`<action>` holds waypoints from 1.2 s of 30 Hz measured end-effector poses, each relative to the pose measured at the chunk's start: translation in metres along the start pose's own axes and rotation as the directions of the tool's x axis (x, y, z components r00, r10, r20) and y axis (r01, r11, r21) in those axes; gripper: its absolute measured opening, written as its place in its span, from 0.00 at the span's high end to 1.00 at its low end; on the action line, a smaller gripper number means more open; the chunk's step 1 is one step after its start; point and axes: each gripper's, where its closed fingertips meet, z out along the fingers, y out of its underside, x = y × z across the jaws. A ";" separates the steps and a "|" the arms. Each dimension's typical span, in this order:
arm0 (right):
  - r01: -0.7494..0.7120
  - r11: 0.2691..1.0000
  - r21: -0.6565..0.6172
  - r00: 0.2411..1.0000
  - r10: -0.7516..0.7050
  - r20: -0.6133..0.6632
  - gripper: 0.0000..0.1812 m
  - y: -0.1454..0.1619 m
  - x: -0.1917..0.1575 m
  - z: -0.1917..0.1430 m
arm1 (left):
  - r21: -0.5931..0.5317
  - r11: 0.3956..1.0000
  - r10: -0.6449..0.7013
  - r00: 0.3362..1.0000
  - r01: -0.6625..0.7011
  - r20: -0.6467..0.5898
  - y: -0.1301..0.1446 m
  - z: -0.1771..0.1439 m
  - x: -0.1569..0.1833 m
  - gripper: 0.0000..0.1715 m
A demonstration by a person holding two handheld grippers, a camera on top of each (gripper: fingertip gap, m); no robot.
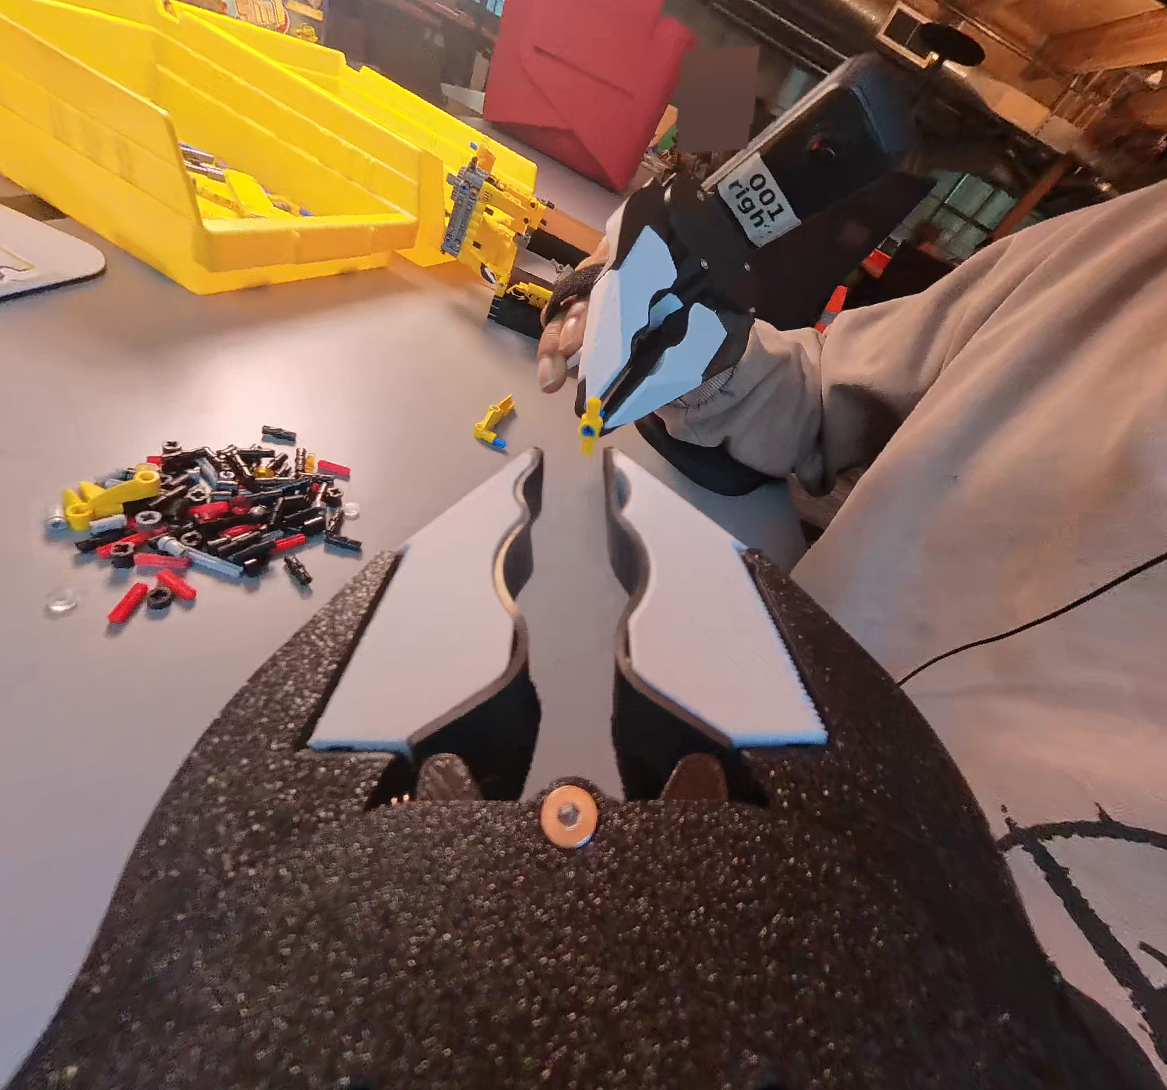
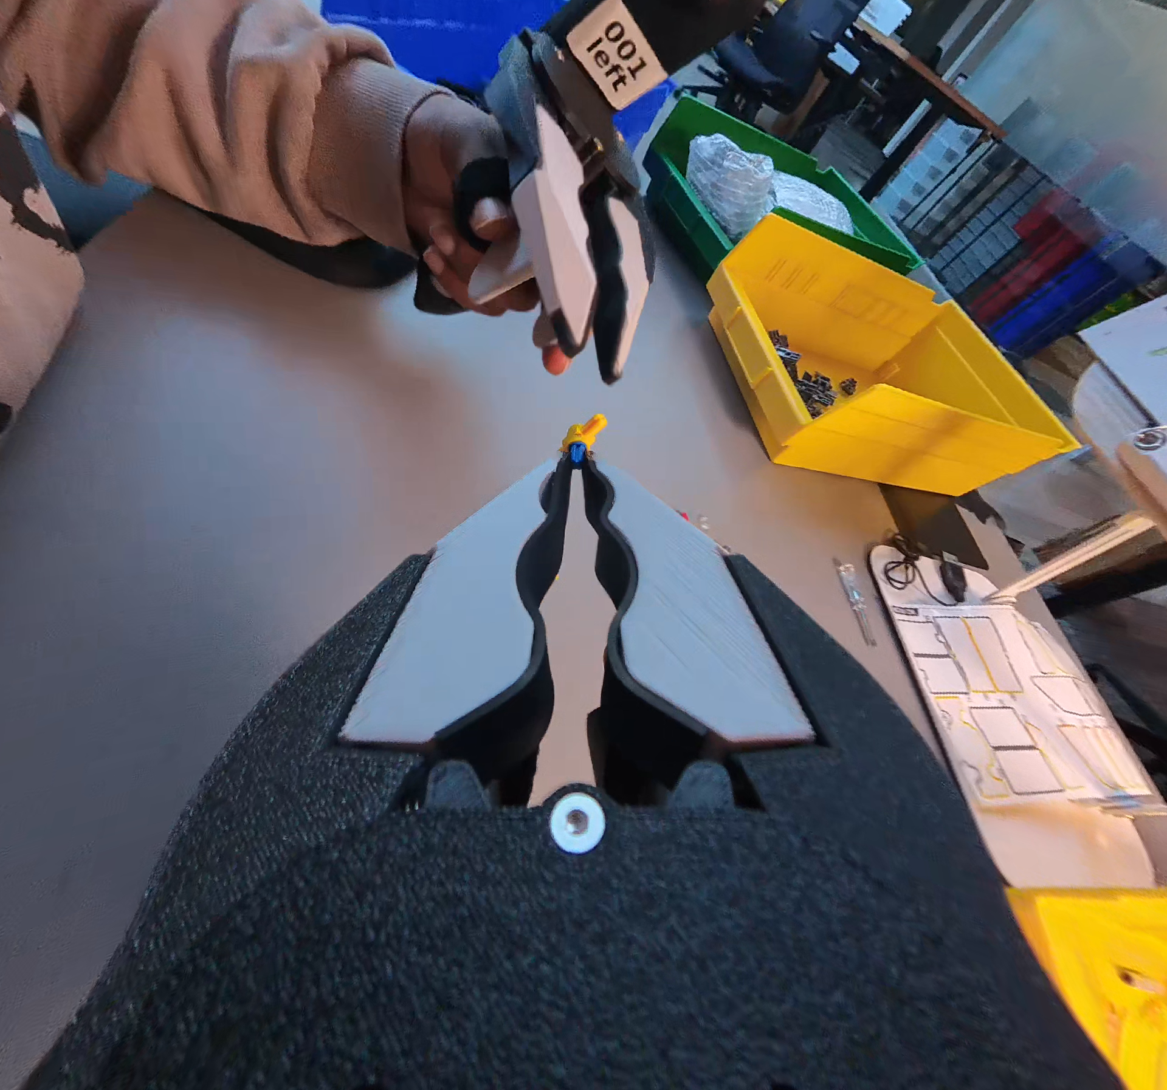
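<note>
My right gripper [image 2: 576, 460] is shut on a small yellow connector piece with a blue pin [image 2: 582, 433] and holds it above the grey table. In the left wrist view the same gripper [image 1: 597, 422] pinches that piece [image 1: 591, 425] just beyond my left fingertips. My left gripper [image 1: 573, 457] is open and empty, its jaws a narrow gap apart, facing the held piece. It also shows in the right wrist view [image 2: 590, 359], a short way above the piece. A second yellow connector with a blue pin [image 1: 494, 425] lies on the table to the left.
A pile of small black, red, grey and yellow building pieces [image 1: 202, 510] lies left. Yellow bins [image 1: 252, 176], a partly built yellow model [image 1: 489, 220] and a red bin [image 1: 581, 50] stand behind. In the right view, a yellow bin [image 2: 884, 378], green bin [image 2: 758, 188] and instruction sheet [image 2: 1010, 700] sit right. The grippers are tip to tip, or close to it.
</note>
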 end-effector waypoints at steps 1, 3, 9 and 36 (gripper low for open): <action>-0.025 1.000 0.017 1.000 0.025 0.012 0.99 -0.002 -0.002 0.002 | -0.016 1.000 0.000 1.000 0.000 -0.007 0.004 0.004 0.002 0.87; -0.048 0.998 0.033 0.998 0.047 0.033 0.99 -0.005 -0.008 0.006 | -0.036 0.999 0.006 1.000 -0.007 -0.030 0.009 0.012 0.009 0.86; -0.061 0.997 0.057 0.996 0.057 0.066 0.99 -0.012 -0.017 0.011 | -0.068 0.997 0.038 0.997 -0.043 -0.063 0.012 0.016 0.021 0.96; 0.161 0.977 -0.139 0.979 -0.176 -0.099 0.95 0.002 -0.002 0.021 | -0.075 0.997 0.008 0.998 -0.003 0.060 0.013 0.013 0.000 0.96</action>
